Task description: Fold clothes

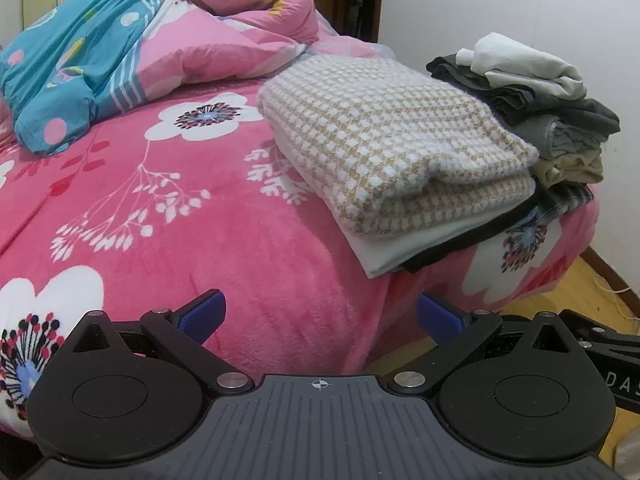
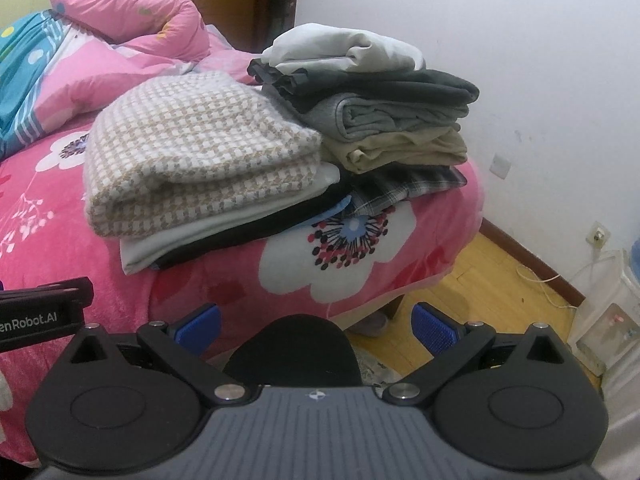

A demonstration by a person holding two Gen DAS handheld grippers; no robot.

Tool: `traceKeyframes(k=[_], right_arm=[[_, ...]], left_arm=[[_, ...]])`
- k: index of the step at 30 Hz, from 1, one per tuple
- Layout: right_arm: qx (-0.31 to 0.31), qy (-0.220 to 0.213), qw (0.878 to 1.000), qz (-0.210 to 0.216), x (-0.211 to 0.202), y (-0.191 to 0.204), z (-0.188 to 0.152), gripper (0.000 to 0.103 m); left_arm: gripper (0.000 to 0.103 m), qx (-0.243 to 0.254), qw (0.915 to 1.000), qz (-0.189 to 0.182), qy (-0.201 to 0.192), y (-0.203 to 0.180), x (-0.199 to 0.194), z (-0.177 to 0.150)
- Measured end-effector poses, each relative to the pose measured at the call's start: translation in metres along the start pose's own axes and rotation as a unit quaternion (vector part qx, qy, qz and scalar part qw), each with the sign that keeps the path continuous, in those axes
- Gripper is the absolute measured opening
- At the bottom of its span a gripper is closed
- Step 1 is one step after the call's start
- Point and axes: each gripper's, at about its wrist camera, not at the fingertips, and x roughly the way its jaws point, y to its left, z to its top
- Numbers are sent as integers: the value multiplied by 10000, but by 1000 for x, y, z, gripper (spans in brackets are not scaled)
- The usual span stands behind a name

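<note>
A folded beige-and-white checked garment [image 1: 396, 148] [image 2: 200, 160] lies on top of a white and a black folded piece at the corner of the bed. Behind it rises a stack of folded clothes [image 1: 556, 120] [image 2: 384, 120]: white on top, then dark grey, grey, tan and plaid. My left gripper [image 1: 318, 314] is open, held low over the pink bedspread short of the clothes, nothing between its blue pads. My right gripper [image 2: 316, 322] is open too, hovering off the bed's edge below the stacks, empty.
The bed carries a pink flowered blanket [image 1: 200, 220] [image 2: 52, 240], with a bunched pink and blue quilt [image 1: 120, 52] at the far side. A wooden floor [image 2: 500, 292], a white wall, a cable and a white appliance [image 2: 608, 320] lie right of the bed. A dark rounded shape [image 2: 292, 352] sits below the right gripper.
</note>
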Motion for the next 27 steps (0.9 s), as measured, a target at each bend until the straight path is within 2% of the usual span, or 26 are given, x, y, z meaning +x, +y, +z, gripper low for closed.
traceKeyframes(k=[27], right_arm=[[-77, 50, 9998, 148, 4, 9, 0, 103]], left_arm=[[102, 36, 10000, 54, -45, 1, 1, 1]])
